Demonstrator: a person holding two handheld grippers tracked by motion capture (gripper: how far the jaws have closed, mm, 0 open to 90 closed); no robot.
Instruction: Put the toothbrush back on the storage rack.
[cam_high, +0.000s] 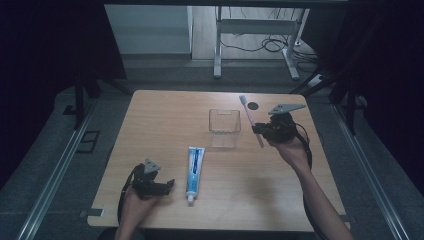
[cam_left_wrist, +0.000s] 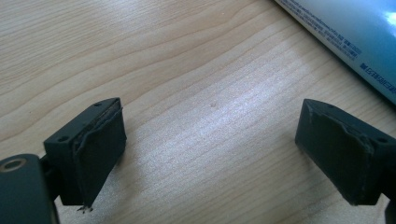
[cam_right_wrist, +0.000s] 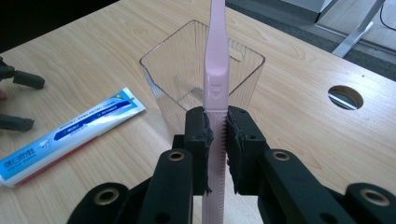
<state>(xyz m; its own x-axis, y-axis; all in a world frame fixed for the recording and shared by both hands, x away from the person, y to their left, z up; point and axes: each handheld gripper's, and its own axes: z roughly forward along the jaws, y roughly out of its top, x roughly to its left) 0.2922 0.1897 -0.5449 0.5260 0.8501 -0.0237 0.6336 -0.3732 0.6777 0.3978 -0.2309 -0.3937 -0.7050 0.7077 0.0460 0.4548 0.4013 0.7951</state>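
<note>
My right gripper (cam_high: 261, 131) is shut on a pink toothbrush (cam_high: 251, 121), held above the table to the right of a clear square cup (cam_high: 224, 128). In the right gripper view the pink toothbrush (cam_right_wrist: 215, 88) runs up between the pads and crosses in front of the clear cup (cam_right_wrist: 187, 79). A blue and white toothpaste tube (cam_high: 194, 173) lies flat in front of the cup. My left gripper (cam_high: 170, 184) rests low at the table's front left, just left of the tube. Its jaws stand wide open over bare wood in the left gripper view, with the tube (cam_left_wrist: 355, 37) at the upper right.
The wooden table (cam_high: 165, 115) has a round cable hole (cam_high: 253, 105) near its far right edge. Beyond the far edge stand desk legs and loose cables (cam_high: 272, 45) on the floor. Dark frame posts flank both sides of the table.
</note>
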